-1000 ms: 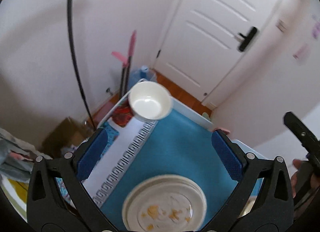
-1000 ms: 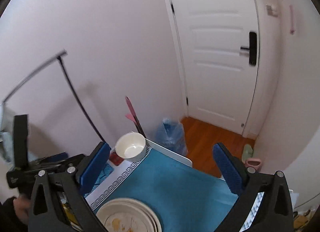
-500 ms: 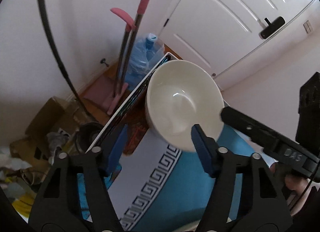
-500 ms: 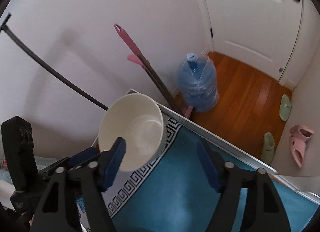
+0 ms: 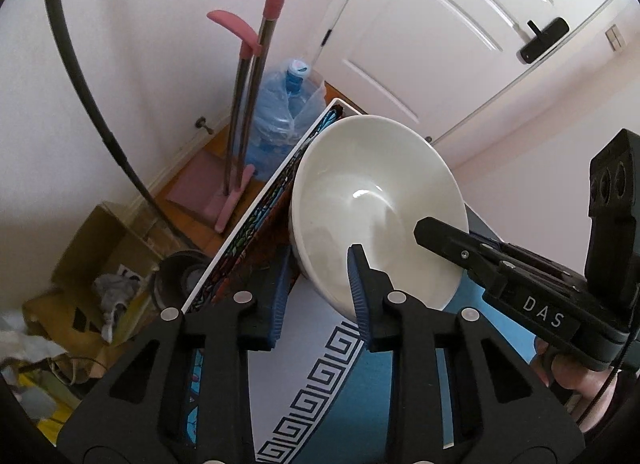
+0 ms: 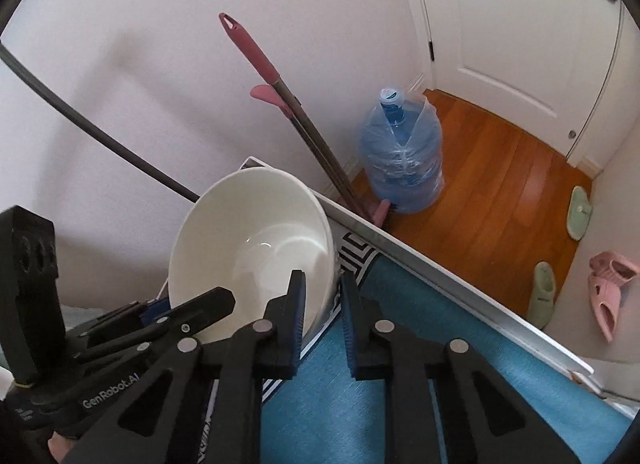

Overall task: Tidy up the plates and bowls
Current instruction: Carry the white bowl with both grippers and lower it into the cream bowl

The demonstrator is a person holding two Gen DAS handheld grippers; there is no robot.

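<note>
At the bench's [image 6: 440,276] far corner, left tool [image 5: 320,284] closing astride the white bowl's [image 5: 376,200] near rim, right tool [image 6: 323,304] pinching the rim opposite, bowl tilted on the patterned blue cloth [image 6: 400,404], water jug [image 6: 404,160] and mop [image 6: 280,92] beyond the bowl.

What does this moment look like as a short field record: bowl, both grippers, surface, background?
bowl: white bowl, empty, at the far corner of the table
left gripper: left gripper closing, one finger inside the bowl and one outside its near rim
right gripper: right gripper shut on the bowl's rim at the opposite side
surface: blue mat with a white key-pattern border
background: water jug, pink-handled mop, white door, slippers on the wooden floor
plates: none in view
</note>
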